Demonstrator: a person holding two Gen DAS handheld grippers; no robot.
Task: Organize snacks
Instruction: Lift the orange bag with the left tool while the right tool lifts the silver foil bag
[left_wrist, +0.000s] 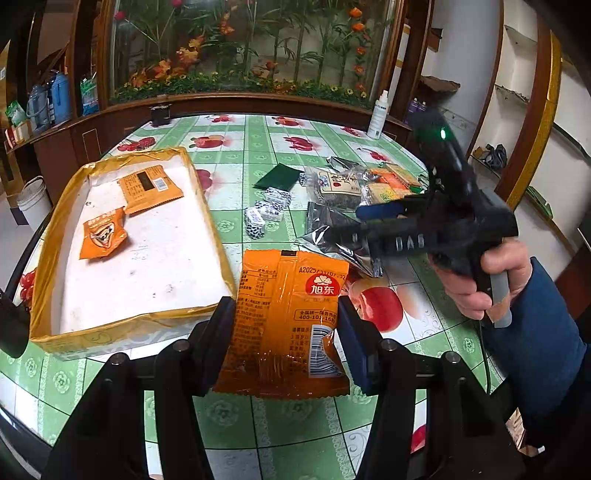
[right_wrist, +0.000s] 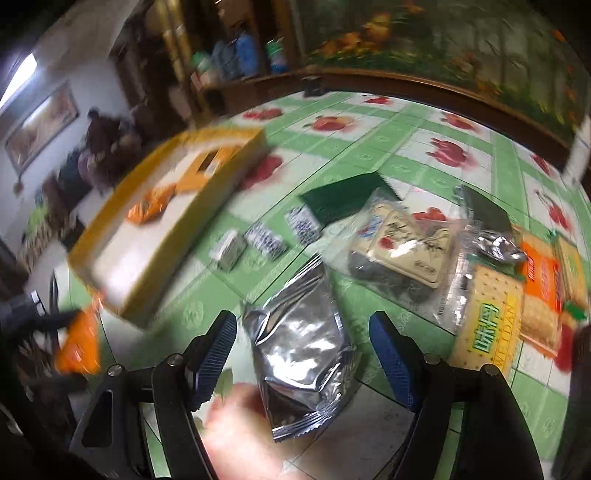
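Sorting is being done into the yellow-edged tray (left_wrist: 51, 266) at ten o'clock on the table (left_wrist: 258, 424). An orange packet (left_wrist: 291, 325) is being pinched by the left hand-held gripper (left_wrist: 286, 332), long axis pointing to twelve, ready for the tray. A silver pouch (right_wrist: 299, 369) is being straddled, ungripped, by the right hand-held gripper (right_wrist: 304, 362), long axis running eleven to five
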